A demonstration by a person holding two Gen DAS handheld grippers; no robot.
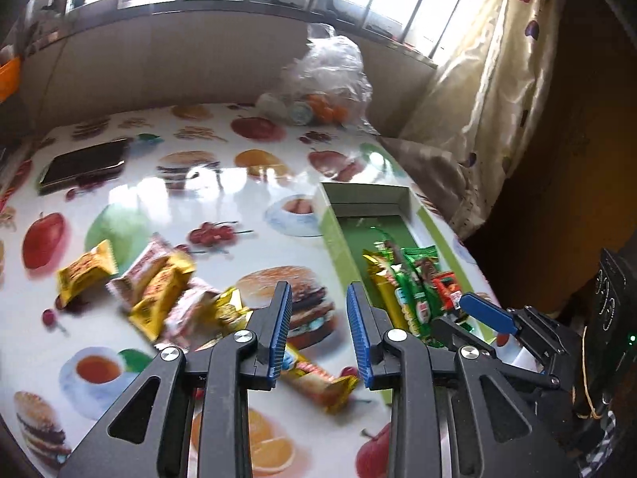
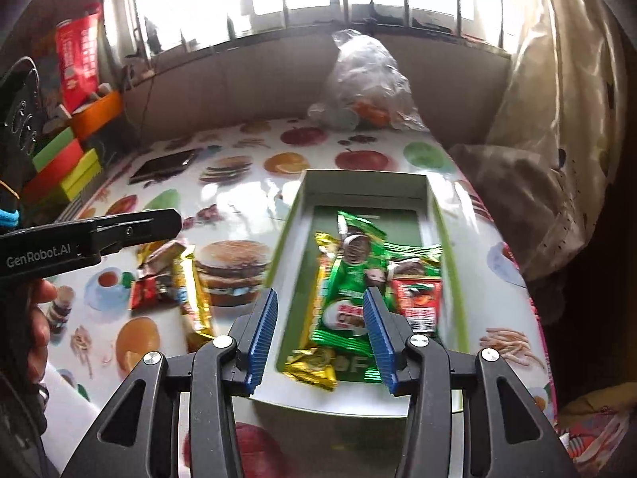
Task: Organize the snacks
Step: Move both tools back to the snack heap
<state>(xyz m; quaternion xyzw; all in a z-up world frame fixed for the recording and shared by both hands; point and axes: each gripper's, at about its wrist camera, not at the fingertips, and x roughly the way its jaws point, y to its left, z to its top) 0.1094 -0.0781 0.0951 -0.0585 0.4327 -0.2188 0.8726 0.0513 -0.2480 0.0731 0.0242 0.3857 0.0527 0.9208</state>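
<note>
A shallow green-and-white box (image 2: 436,215) lies on the fruit-print table. In it are a gold bar (image 2: 318,310), green packets (image 2: 358,267) and a red packet (image 2: 418,298). My right gripper (image 2: 320,338) hovers open over the box's near end with nothing pressed between its pads; it also shows at the box's near corner (image 1: 466,318). Left of the box lies a loose pile of yellow and pink snack packs (image 1: 151,286). My left gripper (image 1: 318,334) is open and empty above a gold bar (image 1: 318,378) on the table, and shows side-on (image 2: 167,225).
A dark phone (image 1: 83,165) lies at the table's far left. A clear plastic bag with oranges (image 1: 330,79) stands at the back by the window. Coloured boxes (image 2: 59,163) are stacked along the left edge. A curtain (image 1: 497,99) hangs beyond the right edge.
</note>
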